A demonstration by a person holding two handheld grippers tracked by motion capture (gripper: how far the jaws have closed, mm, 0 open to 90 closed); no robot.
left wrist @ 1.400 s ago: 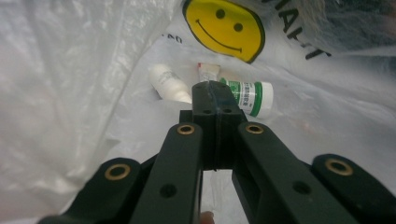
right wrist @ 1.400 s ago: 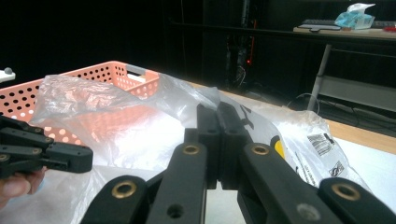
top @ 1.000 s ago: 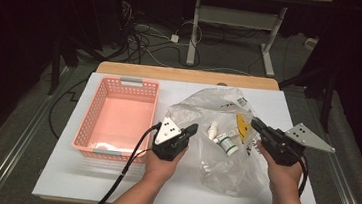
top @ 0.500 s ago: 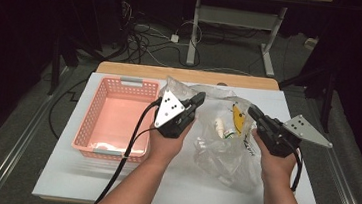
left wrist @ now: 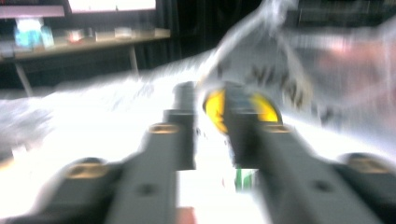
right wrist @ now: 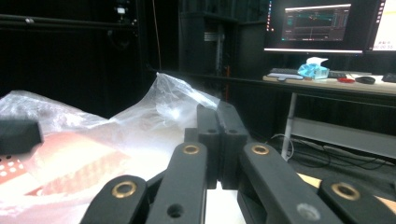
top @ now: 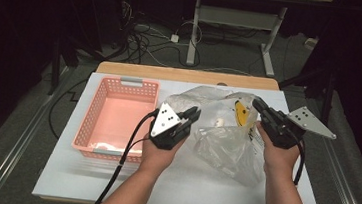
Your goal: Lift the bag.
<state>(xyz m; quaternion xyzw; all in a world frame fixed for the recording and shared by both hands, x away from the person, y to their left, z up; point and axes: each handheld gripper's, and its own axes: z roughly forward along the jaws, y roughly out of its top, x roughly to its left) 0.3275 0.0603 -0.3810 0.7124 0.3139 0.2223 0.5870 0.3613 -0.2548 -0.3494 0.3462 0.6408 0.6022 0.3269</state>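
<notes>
Sagging clear plastic bag [top: 226,136], crumpled | right tool [top: 258,104] clamps its edge | left tool [top: 194,114] slightly parted, opening, empty

White tabletop [top: 195,189] is carrying a pink basket [top: 117,121] at left and a clear plastic bag [top: 225,141] at right, the two lying apart.

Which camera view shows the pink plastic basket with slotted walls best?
The high view shows it best: the whole pink plastic basket lies on the white table, left of the clear plastic bag. The right gripper view gives a pink part of it through the bag. The left gripper view is too blurred to tell.
</notes>
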